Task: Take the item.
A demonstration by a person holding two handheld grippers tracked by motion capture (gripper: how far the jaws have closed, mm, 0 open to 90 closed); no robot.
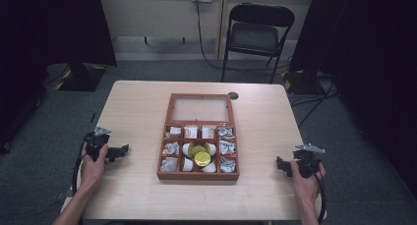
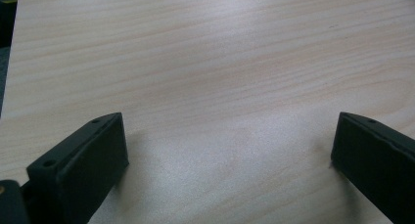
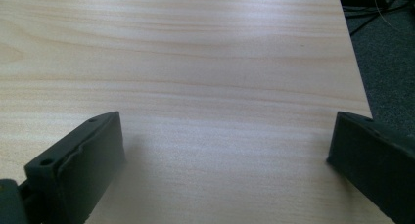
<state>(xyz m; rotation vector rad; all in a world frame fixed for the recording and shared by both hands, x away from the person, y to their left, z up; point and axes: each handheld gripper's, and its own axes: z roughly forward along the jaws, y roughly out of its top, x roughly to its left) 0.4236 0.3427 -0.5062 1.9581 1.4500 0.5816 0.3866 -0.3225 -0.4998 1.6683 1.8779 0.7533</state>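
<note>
A brown wooden box (image 1: 198, 176) with its glass lid (image 1: 199, 108) laid open sits at the middle of the light wooden table (image 1: 137, 102). Its compartments hold tea packets, foil sachets, white cups and a yellow-lidded pot (image 1: 202, 158). My left gripper (image 1: 123, 150) rests on the table left of the box, held by a hand, open; its jaws stand wide apart over bare wood (image 2: 230, 150). My right gripper (image 1: 280, 164) rests near the table's right edge, also open (image 3: 225, 150), with nothing between its fingers.
A black folding chair (image 1: 255, 36) stands beyond the far side of the table. A small dark round disc (image 1: 233, 95) lies by the lid's far right corner. Cables (image 1: 314, 102) run across the grey floor at the right. Dark curtains hang at both sides.
</note>
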